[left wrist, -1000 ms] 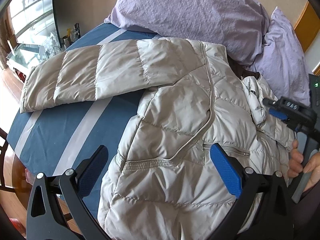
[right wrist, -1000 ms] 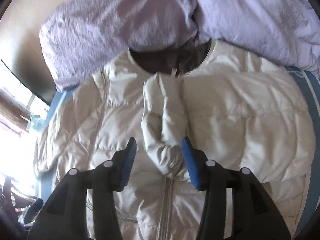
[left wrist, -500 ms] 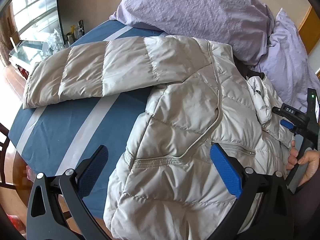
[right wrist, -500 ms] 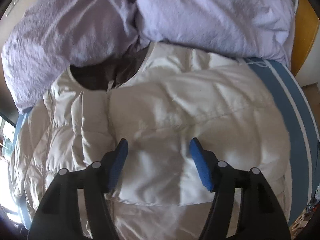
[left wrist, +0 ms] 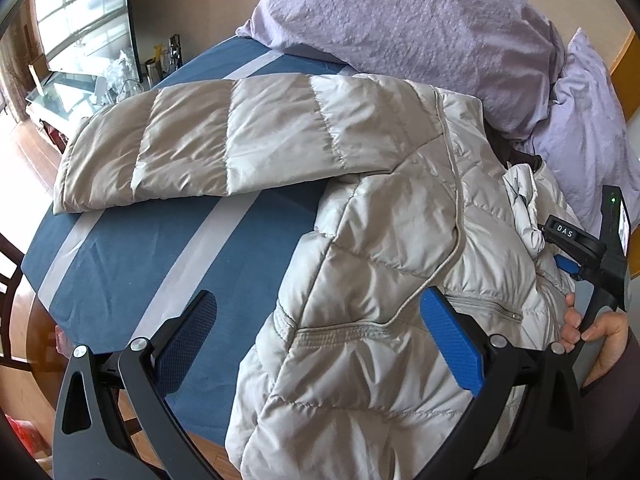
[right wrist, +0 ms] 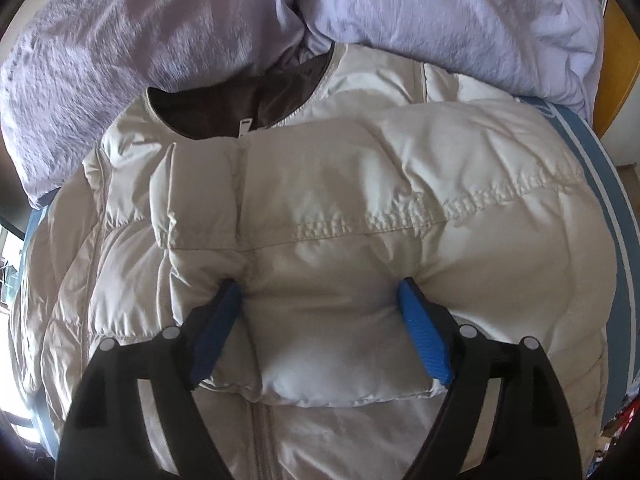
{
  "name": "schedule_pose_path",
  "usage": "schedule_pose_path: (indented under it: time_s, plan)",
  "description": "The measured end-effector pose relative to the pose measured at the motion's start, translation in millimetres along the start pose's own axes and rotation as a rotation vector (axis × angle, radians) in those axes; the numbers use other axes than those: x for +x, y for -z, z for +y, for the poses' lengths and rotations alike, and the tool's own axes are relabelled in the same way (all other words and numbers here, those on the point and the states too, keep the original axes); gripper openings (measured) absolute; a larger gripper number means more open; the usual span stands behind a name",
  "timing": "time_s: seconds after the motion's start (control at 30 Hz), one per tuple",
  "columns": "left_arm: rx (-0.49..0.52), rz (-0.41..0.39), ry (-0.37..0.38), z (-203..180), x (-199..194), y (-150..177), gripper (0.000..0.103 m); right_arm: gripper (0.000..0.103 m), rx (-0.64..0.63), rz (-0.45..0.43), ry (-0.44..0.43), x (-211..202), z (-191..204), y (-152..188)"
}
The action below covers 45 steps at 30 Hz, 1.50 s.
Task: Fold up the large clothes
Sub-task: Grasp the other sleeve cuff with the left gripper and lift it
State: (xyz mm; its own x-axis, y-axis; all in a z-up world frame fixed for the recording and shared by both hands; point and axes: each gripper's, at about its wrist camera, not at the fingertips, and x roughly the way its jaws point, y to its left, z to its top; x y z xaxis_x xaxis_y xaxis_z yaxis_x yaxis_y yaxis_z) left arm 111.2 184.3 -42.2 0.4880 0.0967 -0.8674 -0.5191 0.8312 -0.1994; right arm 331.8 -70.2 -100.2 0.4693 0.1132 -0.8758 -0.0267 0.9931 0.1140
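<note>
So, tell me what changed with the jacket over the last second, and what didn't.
The right tool has moved rightward across the jacket, from the sleeve end over the zipper onto the folded-over sleeve, whose padding now bulges between its open fingers. Nothing was gripped. The left tool stayed open over the hem corner, drifting only slightly. The other sleeve still lies spread on the blue sheet, and the pillows are unmoved.
</note>
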Motion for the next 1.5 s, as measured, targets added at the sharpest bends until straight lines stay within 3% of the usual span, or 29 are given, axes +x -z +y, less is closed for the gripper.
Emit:
schedule_pose_path:
  time_s: [0.37, 0.63, 0.87, 1.07, 1.33, 1.5]
  plan:
    - [-0.057, 0.019, -0.018, 23.2, 8.0, -8.6, 0.102, 0.088, -0.04, -0.028, 0.067, 13.9, 9.9, 10.4]
    - [-0.123, -0.001, -0.055, 59.3, 12.6, -24.7, 0.102, 0.093, -0.055, -0.07, 0.055, 16.3, 5.1, 12.1]
    - [-0.215, -0.048, -0.142, 119.1, 15.3, -45.1, 0.102, 0.093, -0.052, -0.077, 0.053, 15.3, 5.2, 12.5]
    - [-0.353, -0.056, -0.198, 189.6, 22.6, -62.2, 0.1, 0.093, -0.05, -0.086, 0.054, 14.0, 5.3, 14.3]
    - [-0.469, -0.023, -0.229, 244.4, 33.5, -68.0, 0.085, 0.093, -0.048, -0.086, 0.056, 13.9, 5.2, 14.4]
    - [-0.518, -0.011, -0.181, 256.7, 40.8, -69.7, 0.079, 0.093, -0.048, -0.086, 0.057, 13.8, 5.2, 14.6]
